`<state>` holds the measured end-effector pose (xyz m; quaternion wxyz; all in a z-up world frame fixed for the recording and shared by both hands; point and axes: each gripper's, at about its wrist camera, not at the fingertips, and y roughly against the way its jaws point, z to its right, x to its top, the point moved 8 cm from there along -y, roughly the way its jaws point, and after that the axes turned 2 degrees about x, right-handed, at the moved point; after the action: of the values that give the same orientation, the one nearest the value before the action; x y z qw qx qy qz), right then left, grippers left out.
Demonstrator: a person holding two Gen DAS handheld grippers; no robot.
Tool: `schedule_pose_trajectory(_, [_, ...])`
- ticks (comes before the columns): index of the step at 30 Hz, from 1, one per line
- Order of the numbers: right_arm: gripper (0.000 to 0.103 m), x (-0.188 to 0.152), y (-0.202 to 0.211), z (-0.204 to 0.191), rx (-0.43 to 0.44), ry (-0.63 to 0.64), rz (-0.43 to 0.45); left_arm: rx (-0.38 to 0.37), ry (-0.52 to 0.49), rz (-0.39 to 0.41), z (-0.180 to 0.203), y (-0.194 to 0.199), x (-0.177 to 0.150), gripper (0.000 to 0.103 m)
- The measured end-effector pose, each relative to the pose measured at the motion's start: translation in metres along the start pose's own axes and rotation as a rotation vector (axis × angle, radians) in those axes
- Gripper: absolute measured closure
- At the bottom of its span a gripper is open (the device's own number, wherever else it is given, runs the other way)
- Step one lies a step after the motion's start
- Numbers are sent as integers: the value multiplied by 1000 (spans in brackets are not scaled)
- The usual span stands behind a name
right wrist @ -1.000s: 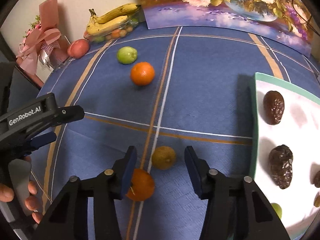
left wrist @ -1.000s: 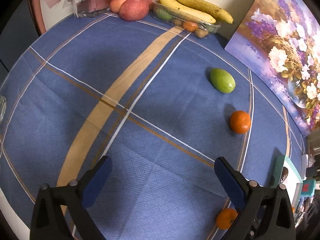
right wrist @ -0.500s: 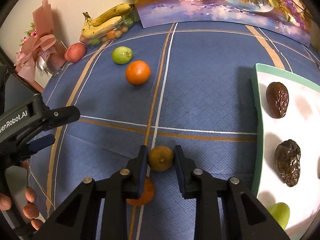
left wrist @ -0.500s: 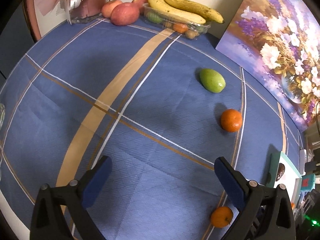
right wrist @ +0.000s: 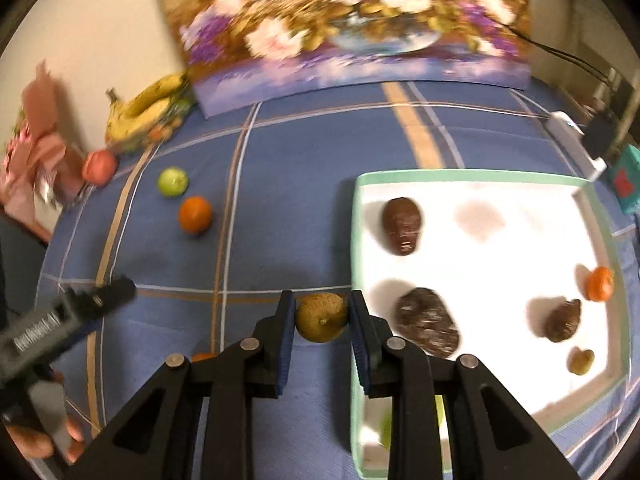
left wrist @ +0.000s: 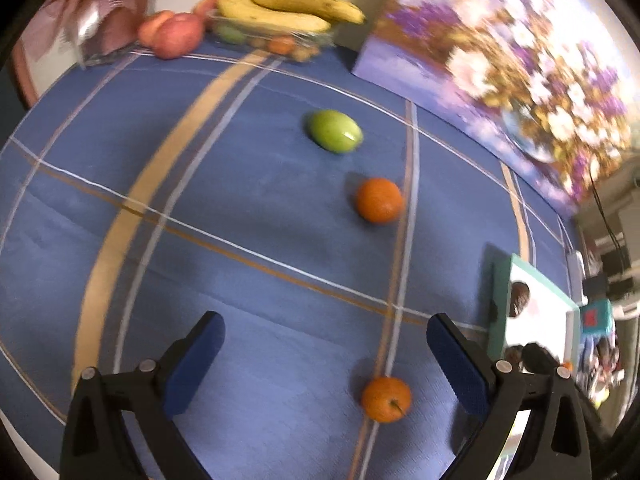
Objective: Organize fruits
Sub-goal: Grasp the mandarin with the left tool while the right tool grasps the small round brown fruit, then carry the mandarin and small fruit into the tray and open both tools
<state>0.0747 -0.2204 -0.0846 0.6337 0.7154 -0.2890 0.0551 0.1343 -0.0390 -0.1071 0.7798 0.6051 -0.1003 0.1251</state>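
- beside the tray [right wrist: 354,240], near its left rim: right gripper [right wrist: 322,316], fingers clamped on a brownish-yellow fruit [right wrist: 322,317], which looks raised off the blue cloth [right wrist: 280,180].
- left gripper [left wrist: 324,354]: fingers wide apart, holding nothing, an orange [left wrist: 386,399] on the cloth between them.
- further off: second orange [left wrist: 379,200], green fruit [left wrist: 334,131].

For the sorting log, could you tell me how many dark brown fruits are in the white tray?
3. One lies at the far left of the tray, one near the left beside the right gripper, one near the right. The gripper may hide others.
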Motion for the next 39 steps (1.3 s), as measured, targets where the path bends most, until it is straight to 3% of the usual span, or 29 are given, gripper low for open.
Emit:
schedule_pose_trajectory(6, [75, 1, 13, 7, -24, -5, 28, -42, -71, -74, 27, -12, -20, 17])
schedule_pose_trajectory(10, [75, -3, 11, 6, -31, -2, 18, -83, -60, -154, 35, -27, -38, 17])
schedule_pose_trajectory(16, [75, -5, 8, 8, -33, -1, 7, -54, -92, -197, 37, -38, -50, 31])
schedule_pose_trajectory(20, [75, -5, 7, 10, -30, -8, 3, -81, -101, -215, 46, -36, -53, 54])
schedule_pose_trajectory(23, [75, -4, 8, 11, -28, -9, 5, -82, -117, -211, 49, -34, -52, 63])
schedule_pose_trajectory(26, [75, -4, 9, 12, -26, -11, 7, -86, -115, -205, 50, -33, -51, 67])
schedule_pose_trajectory(39, [75, 0, 10, 39, -45, -69, 12, -175, -184, -67, 76, 7, -30, 67])
